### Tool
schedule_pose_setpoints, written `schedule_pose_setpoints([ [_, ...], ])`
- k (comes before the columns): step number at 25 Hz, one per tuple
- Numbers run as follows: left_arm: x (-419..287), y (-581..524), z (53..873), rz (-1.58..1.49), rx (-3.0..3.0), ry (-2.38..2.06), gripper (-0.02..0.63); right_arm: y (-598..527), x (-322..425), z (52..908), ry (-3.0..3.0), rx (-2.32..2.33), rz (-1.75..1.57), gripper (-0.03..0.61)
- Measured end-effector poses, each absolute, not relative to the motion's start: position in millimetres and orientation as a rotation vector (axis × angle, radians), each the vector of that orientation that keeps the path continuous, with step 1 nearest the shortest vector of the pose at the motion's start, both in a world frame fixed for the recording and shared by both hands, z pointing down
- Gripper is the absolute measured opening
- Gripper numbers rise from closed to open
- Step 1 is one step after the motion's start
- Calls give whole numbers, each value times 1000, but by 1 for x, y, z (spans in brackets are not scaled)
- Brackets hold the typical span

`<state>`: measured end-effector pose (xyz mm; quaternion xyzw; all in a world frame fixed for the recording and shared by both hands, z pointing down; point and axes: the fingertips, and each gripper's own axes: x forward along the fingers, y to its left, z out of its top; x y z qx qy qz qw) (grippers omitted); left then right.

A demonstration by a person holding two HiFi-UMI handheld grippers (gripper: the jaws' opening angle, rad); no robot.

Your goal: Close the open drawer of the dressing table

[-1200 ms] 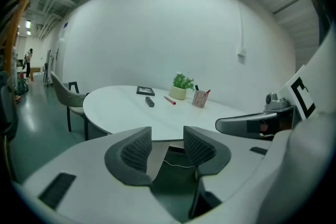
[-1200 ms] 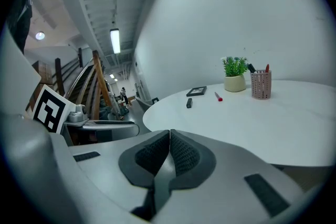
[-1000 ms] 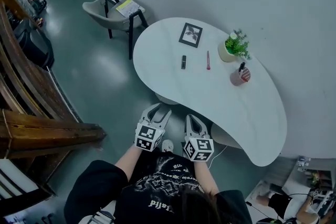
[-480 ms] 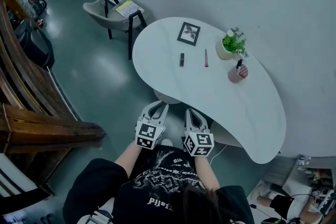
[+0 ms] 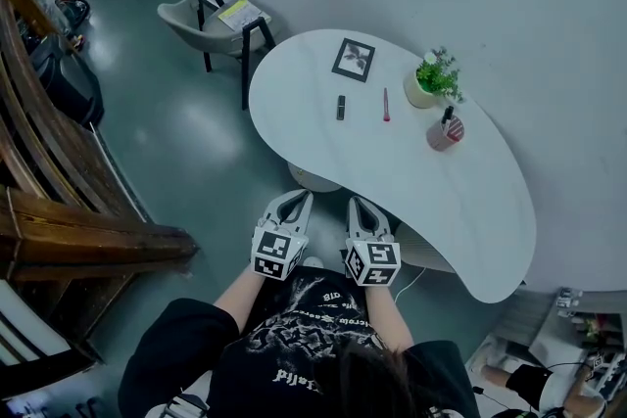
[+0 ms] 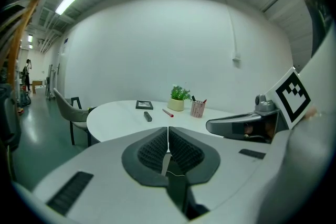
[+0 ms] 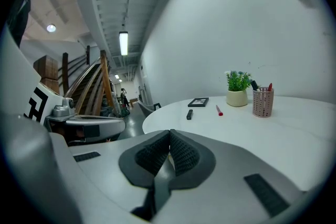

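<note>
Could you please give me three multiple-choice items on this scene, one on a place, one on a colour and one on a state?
1. What lies on the table between the stick and the plant?
A. frame
B. pen
C. chair

2. What colour is the cup?
A. blue
B. pink
C. green

3. How do the jaws of the right gripper stand?
A. wide apart
B. shut on the pen
C. together, empty

Answers:
1 B: the head view shows the red pen lying between them.
2 B: it shows pink in the head view and the right gripper view.
3 C: the right gripper view shows the jaws meeting with nothing between them.
</note>
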<state>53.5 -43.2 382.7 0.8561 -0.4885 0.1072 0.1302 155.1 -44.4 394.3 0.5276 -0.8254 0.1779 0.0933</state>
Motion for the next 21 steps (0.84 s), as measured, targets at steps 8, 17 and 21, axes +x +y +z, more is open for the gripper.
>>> schedule_pose_setpoints([
  [8, 52, -38, 388, 328, 2470, -1423, 25, -42, 160, 402, -2404, 1549, 476, 26],
  [17, 40, -35, 389, 321, 2462, -1433, 25, -41, 150, 400, -2394, 1545, 439, 26],
  [21, 36, -35, 390, 321, 2468, -1432, 25, -43, 145, 399, -2396, 1548, 426, 26],
])
